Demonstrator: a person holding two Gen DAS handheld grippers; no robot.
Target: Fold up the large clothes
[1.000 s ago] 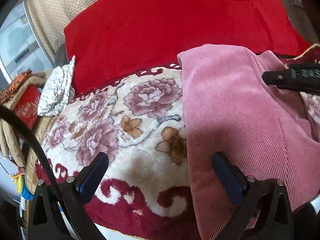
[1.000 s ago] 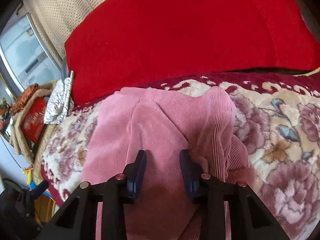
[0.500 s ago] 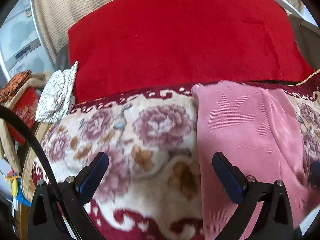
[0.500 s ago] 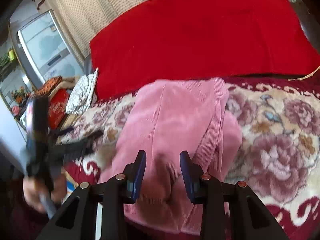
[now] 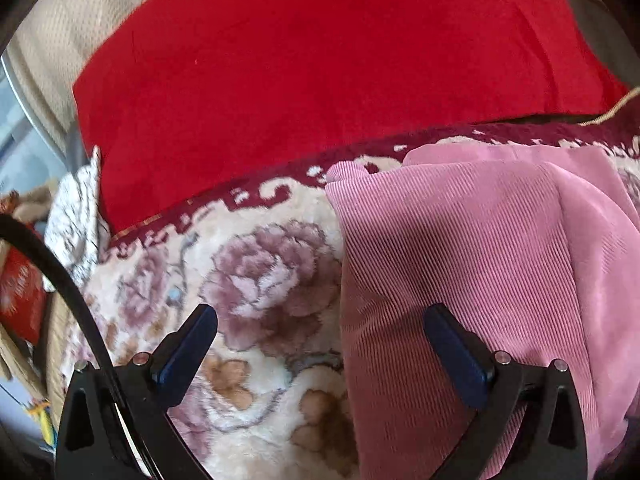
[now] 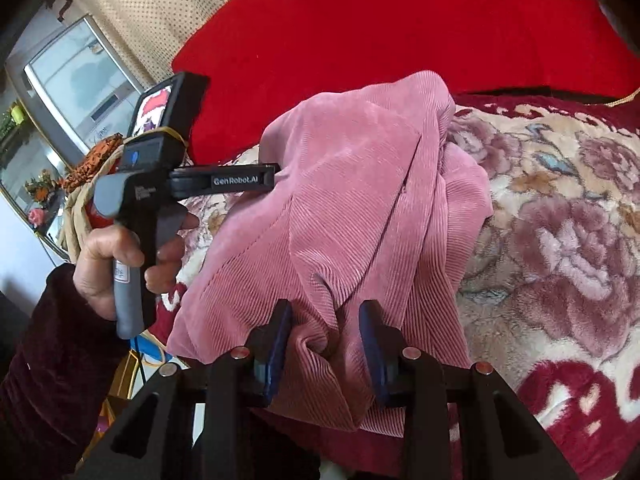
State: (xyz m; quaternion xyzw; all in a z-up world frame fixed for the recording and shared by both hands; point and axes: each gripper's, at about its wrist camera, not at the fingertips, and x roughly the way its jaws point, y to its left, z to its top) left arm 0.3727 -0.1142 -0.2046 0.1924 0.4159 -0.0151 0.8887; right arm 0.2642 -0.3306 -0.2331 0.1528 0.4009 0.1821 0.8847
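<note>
A pink corduroy garment [image 5: 460, 240] lies folded in layers on a floral blanket [image 5: 256, 272]. My left gripper [image 5: 320, 348] is open and empty; its right finger is over the garment's left edge, its left finger over the blanket. In the right wrist view the garment [image 6: 352, 200] is bunched, and my right gripper [image 6: 324, 344] is shut on a gathered fold of it at the near edge. The left gripper [image 6: 224, 180] also shows there, held in a hand at the garment's left side.
A big red cushion [image 5: 320, 60] stands behind the blanket. A white patterned cloth [image 5: 76, 208] and a basket with a red box [image 6: 80, 192] sit at the left. A window [image 6: 76, 92] is at the far left.
The left gripper moved forward and closer to the garment's left edge. The right gripper lifted and pulled the pinched fold, so the garment bunched up; the left gripper came into its view.
</note>
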